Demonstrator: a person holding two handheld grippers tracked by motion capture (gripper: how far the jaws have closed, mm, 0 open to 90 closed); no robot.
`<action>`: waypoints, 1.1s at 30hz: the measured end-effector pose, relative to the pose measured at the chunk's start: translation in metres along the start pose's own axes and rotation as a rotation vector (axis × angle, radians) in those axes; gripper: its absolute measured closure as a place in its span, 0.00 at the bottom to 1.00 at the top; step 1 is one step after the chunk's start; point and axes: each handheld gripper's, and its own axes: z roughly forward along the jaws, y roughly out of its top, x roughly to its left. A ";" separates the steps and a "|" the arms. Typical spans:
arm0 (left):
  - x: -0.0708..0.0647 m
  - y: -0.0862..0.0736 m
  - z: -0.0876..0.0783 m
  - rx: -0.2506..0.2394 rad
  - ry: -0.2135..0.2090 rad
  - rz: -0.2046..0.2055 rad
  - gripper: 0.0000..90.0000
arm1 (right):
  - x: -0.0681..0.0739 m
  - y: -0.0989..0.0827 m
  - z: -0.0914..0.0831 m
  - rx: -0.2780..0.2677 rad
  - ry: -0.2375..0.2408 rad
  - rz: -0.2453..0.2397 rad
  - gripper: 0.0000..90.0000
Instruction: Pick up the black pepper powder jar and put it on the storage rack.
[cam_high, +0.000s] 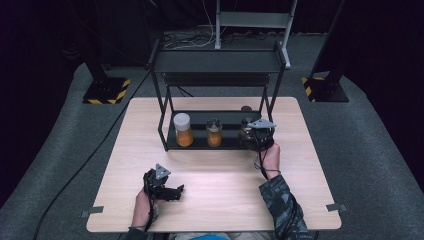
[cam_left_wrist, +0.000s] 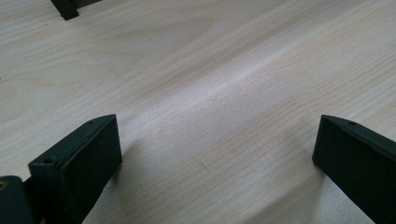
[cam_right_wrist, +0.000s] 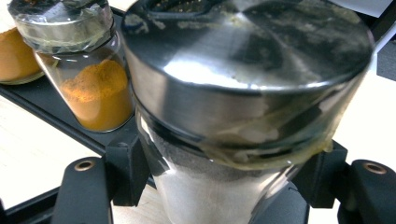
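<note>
Steel-capped and holding a grey powder, the jar (cam_right_wrist: 243, 116) sits clenched in your right gripper (cam_high: 258, 134) at the right end of the rack's (cam_high: 170, 142) lower shelf, beside the small orange spice jar (cam_high: 214, 133). You look to be mid-placement or mid-pickup there; I cannot tell which. Next, keep the jar upright and clear of its neighbour. Your left gripper (cam_high: 162, 186) rests released near the tabletop's (cam_high: 225, 190) front edge, holding nothing.
</note>
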 end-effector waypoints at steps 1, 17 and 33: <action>0.000 0.000 0.000 0.000 0.000 0.000 0.01 | 0.000 0.000 0.001 0.001 -0.001 0.002 0.34; -0.001 0.000 0.000 -0.001 0.003 0.007 0.01 | -0.002 0.003 0.012 0.006 -0.001 0.019 0.34; -0.001 0.000 0.000 -0.001 0.004 0.008 0.01 | -0.001 0.003 0.036 0.037 -0.006 0.034 0.34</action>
